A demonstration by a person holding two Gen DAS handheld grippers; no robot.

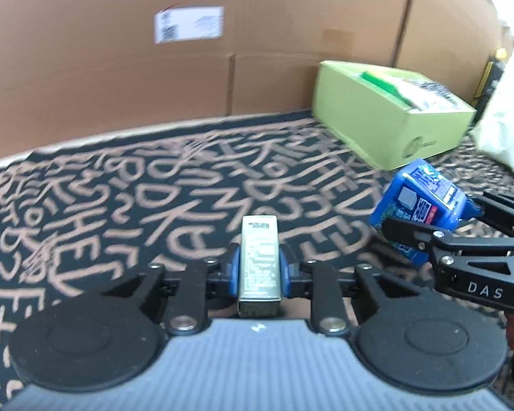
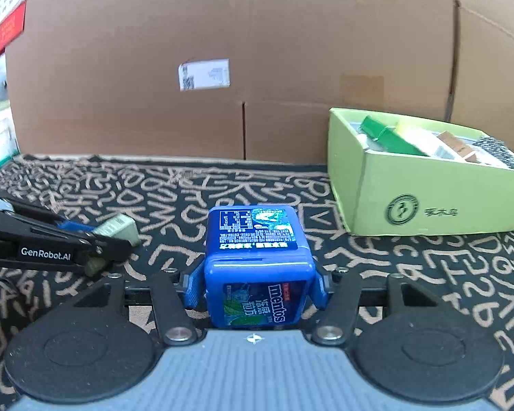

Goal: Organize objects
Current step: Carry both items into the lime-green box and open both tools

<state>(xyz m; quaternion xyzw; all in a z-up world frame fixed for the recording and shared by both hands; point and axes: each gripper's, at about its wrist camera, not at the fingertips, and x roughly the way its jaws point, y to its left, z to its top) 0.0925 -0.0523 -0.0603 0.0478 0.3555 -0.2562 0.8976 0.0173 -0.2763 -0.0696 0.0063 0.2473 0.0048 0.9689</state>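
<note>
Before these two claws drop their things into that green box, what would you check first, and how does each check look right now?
1. Left gripper shut on the small silver box: ok, clamped from both sides.
2. Right gripper shut on the blue Mentos box: ok, held between both pads.
3. Green box open on top: ok, no lid over it.
4. Room left inside the green box: cannot tell; several packets already lie in it, and its floor is hidden.
5. Path across the patterned cloth to the green box: ok, nothing stands between.
6. The two grippers apart from each other: ok, side by side, not touching.
</note>
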